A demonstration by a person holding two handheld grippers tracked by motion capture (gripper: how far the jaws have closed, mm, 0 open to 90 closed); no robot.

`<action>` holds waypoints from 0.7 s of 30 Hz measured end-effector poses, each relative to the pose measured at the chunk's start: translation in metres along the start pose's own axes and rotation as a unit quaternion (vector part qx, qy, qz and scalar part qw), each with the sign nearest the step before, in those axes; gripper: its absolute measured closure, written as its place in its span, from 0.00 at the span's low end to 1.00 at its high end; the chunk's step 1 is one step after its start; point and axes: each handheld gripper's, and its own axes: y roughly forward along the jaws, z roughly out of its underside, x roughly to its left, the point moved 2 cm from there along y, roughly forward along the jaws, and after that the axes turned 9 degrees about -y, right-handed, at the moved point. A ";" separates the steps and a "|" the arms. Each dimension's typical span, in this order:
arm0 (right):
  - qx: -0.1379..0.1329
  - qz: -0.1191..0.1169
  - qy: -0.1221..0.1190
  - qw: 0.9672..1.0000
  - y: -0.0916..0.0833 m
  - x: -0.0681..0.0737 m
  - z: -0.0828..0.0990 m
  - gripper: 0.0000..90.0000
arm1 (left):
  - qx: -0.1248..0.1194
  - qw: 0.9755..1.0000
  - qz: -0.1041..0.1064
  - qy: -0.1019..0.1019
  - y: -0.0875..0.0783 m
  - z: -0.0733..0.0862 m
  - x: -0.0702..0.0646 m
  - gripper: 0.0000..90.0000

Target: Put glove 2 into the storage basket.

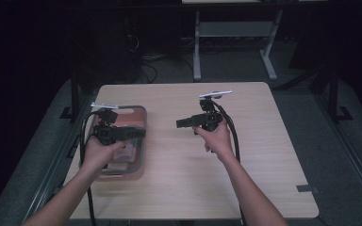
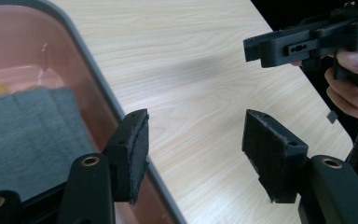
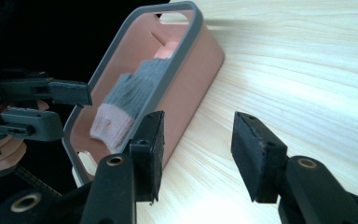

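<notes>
A pink bin with a grey rim stands at the table's left side. In it lies a grey sock with a pale pink cuff, which shows as grey fabric in the left gripper view. My left gripper hovers over the bin and points right, open, with nothing between its pads. My right gripper is held above the middle of the table and points left toward the bin. It too is open and holds nothing. The two grippers face each other a short gap apart.
The light wooden table is bare to the right of the bin, apart from a small dark tape mark near its front right corner. Behind it stand the white legs of another table on a dark floor.
</notes>
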 end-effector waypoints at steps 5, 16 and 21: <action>-0.001 0.007 0.006 1.000 -0.009 -0.009 0.005 0.59 | 0.004 1.000 0.007 0.003 0.009 -0.002 -0.007 0.44; -0.007 0.017 0.022 1.000 -0.027 -0.023 0.014 0.57 | 0.010 1.000 0.023 0.015 0.026 -0.003 -0.020 0.42; -0.012 0.021 0.025 0.999 -0.034 -0.028 0.017 0.56 | 0.013 0.999 0.026 0.017 0.033 -0.002 -0.024 0.41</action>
